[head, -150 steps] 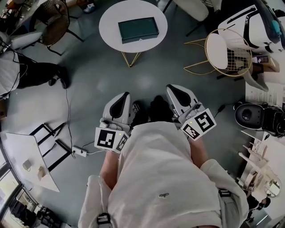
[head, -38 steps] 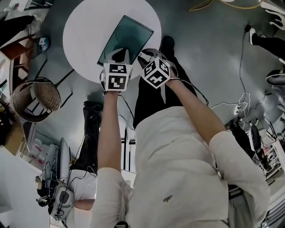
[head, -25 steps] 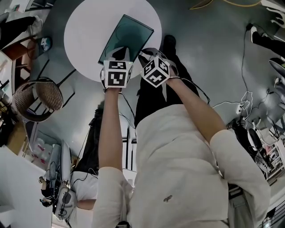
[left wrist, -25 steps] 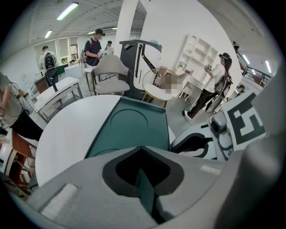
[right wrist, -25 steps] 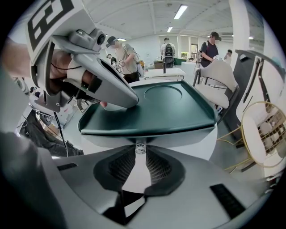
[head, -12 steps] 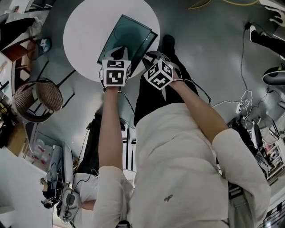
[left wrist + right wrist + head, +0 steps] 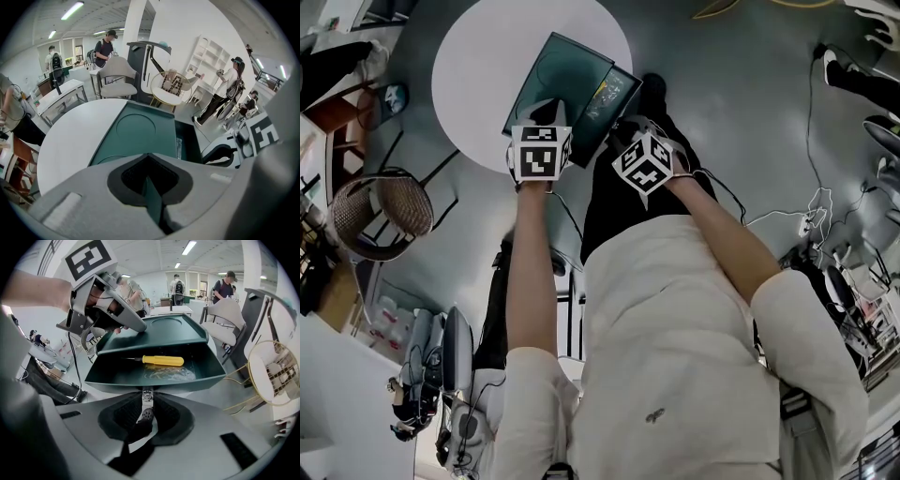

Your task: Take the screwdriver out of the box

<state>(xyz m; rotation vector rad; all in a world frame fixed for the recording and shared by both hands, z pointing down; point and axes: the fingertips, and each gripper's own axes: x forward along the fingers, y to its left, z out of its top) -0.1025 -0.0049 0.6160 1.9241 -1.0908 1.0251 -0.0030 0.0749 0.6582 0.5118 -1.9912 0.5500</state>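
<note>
My left gripper (image 7: 149, 185) was clamped on the near edge of the box (image 7: 136, 131), pitched steeply down, pinning it at the edge of the worktop (image 7: 70, 136). The drawer (image 7: 154, 386) stood out past that edge with the screwdriver (image 7: 163, 360) lying loose across it. My right gripper (image 7: 146, 416), equally steep, pinched the drawer's pull tab (image 7: 147, 399). Opening looked done; next, 1 gripper must release and grasp the yellow handle.
</note>
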